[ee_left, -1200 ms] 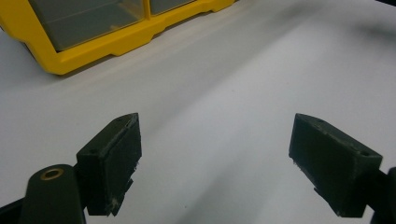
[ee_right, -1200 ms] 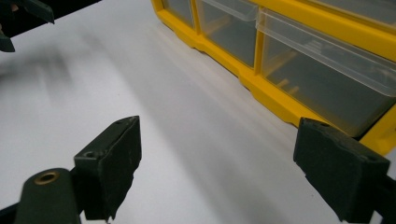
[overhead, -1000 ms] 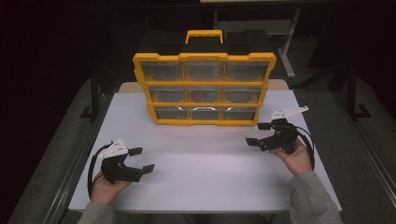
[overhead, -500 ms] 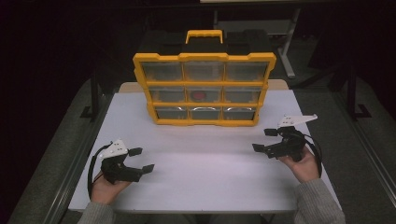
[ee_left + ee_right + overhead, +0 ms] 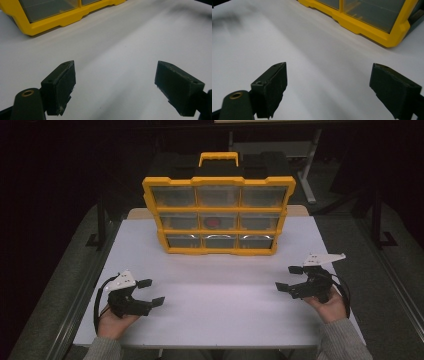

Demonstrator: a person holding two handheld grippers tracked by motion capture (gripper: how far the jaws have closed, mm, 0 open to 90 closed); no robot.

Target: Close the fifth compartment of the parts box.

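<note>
A yellow organiser case (image 5: 218, 215) with clear drawers and a yellow handle stands upright at the back middle of the white table (image 5: 215, 295). Something red shows through its middle drawer (image 5: 214, 222). My left gripper (image 5: 151, 292) rests low at the front left, held by a hand, open and empty. My right gripper (image 5: 288, 278) sits at the front right, open with nothing between its jaws. The left gripper view has the left gripper (image 5: 115, 87) over bare table, the case's lower corner (image 5: 50, 17) beyond. In the right gripper view, my right gripper (image 5: 328, 88) faces the case (image 5: 372, 22).
The table's front edge (image 5: 210, 340) runs just ahead of both hands. Dark floor and a metal frame (image 5: 100, 220) flank the table on the left, and a table leg (image 5: 305, 185) stands behind the case.
My right gripper has drawn back toward the front right of the table and away from the case. The left gripper has stayed in place.
</note>
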